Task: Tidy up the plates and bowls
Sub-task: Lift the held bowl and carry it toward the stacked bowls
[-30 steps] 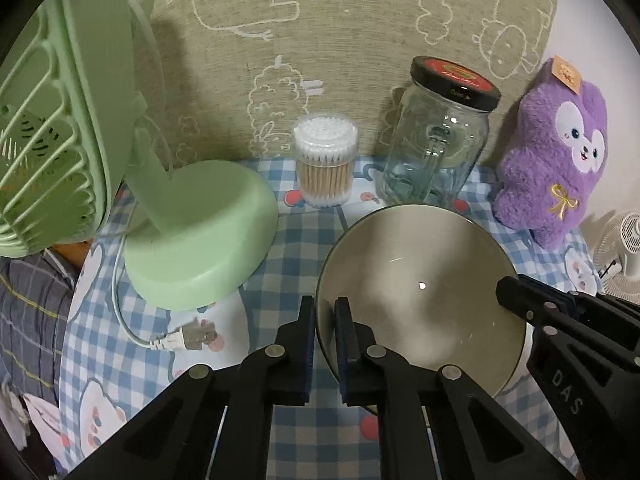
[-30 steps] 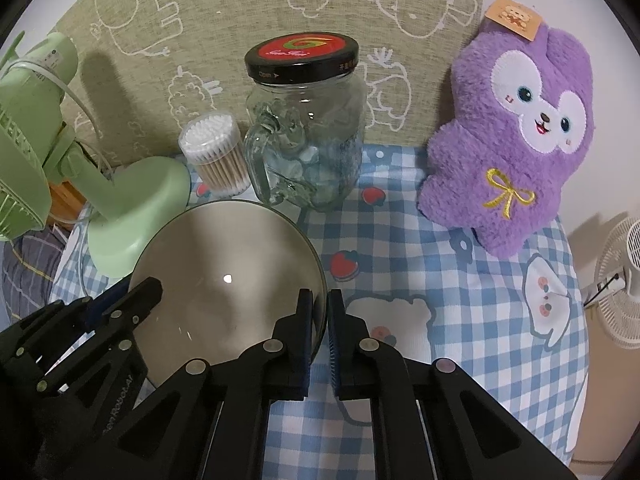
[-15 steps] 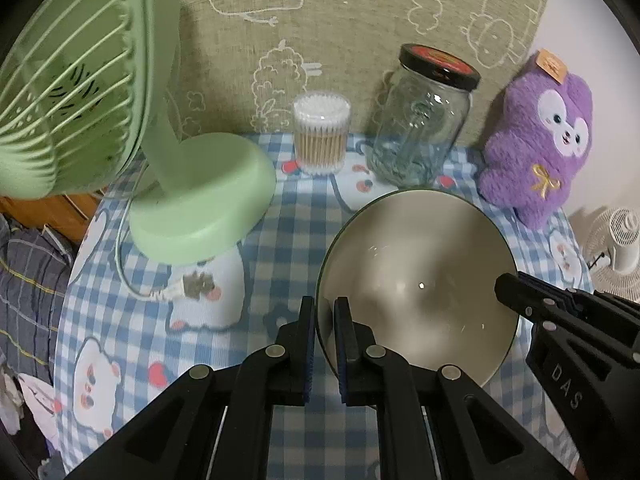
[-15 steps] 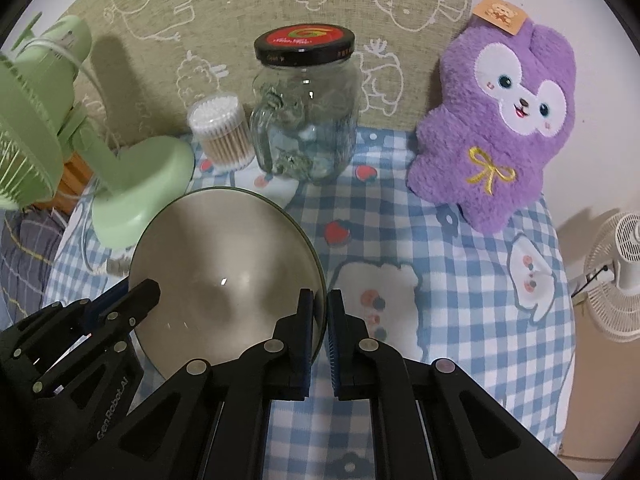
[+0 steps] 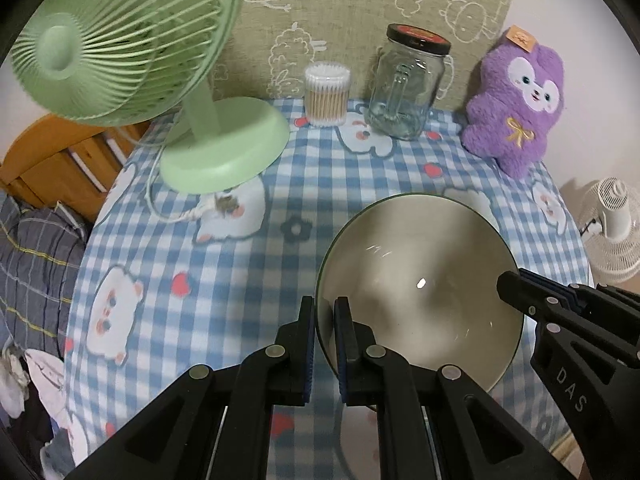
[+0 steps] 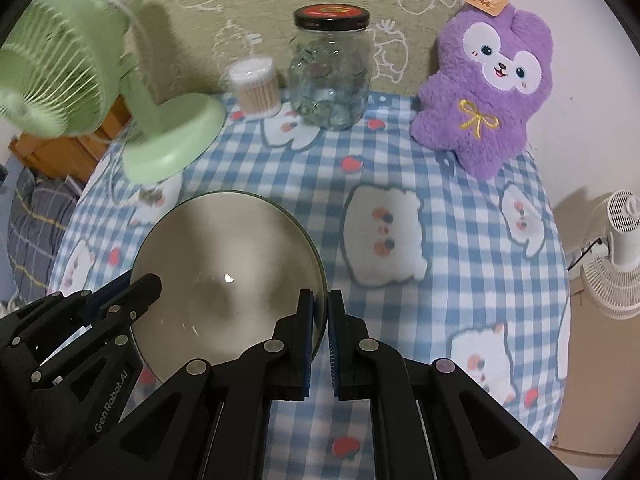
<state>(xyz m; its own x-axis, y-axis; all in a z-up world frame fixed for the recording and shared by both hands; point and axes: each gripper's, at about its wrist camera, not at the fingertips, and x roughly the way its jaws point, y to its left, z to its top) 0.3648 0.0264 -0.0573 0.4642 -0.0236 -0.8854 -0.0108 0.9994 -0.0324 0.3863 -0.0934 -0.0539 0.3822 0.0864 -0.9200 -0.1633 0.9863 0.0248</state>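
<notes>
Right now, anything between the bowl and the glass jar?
No, just bare checked tablecloth between the bowl and the jar; clearest in the right wrist view.

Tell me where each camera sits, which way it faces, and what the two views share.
Left wrist: on the left gripper, looking steeply down along its fingers, clamped on the bowl rim's left side; the right gripper enters at right.
Right wrist: on the right gripper, also looking down, clamped on the rim's right side; the left gripper enters at left.
Shared: bowl, green fan, jar, purple plush toy.
</notes>
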